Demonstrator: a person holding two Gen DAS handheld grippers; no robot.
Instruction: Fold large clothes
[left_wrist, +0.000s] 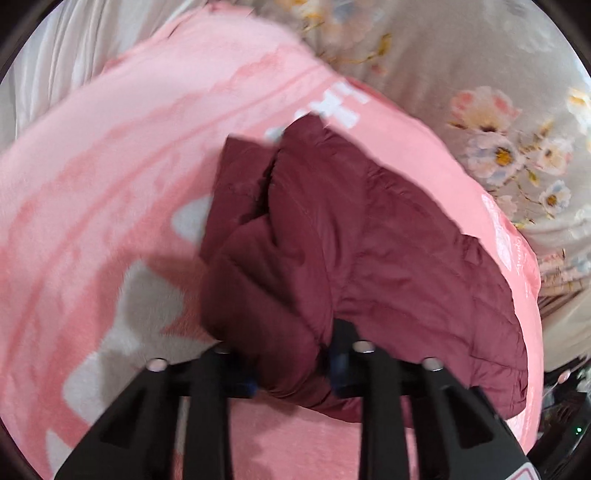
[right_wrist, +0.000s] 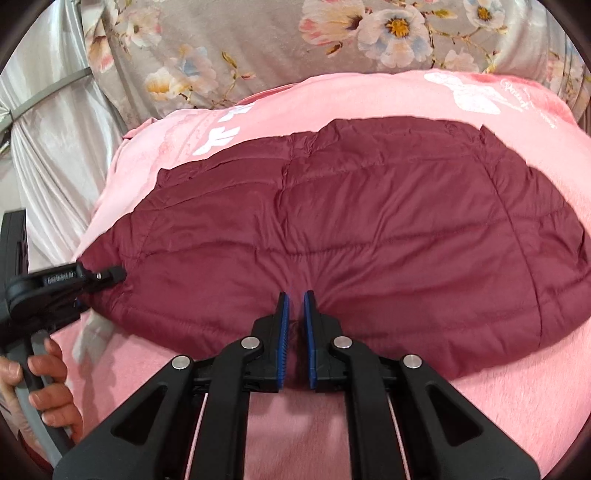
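Your left hand-held gripper (left_wrist: 293, 373) is clamped on a bunched fold of the maroon jacket (right_wrist: 332, 236), which lies spread on the pink blanket (right_wrist: 332, 424) over the floral bed (right_wrist: 229, 40). Your right hand-held gripper (right_wrist: 295, 299) pinches the jacket's near edge, jaws nearly together

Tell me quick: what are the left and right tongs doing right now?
Left tongs: shut on a bunched end of the maroon puffer jacket.
Right tongs: shut on the jacket's near edge.
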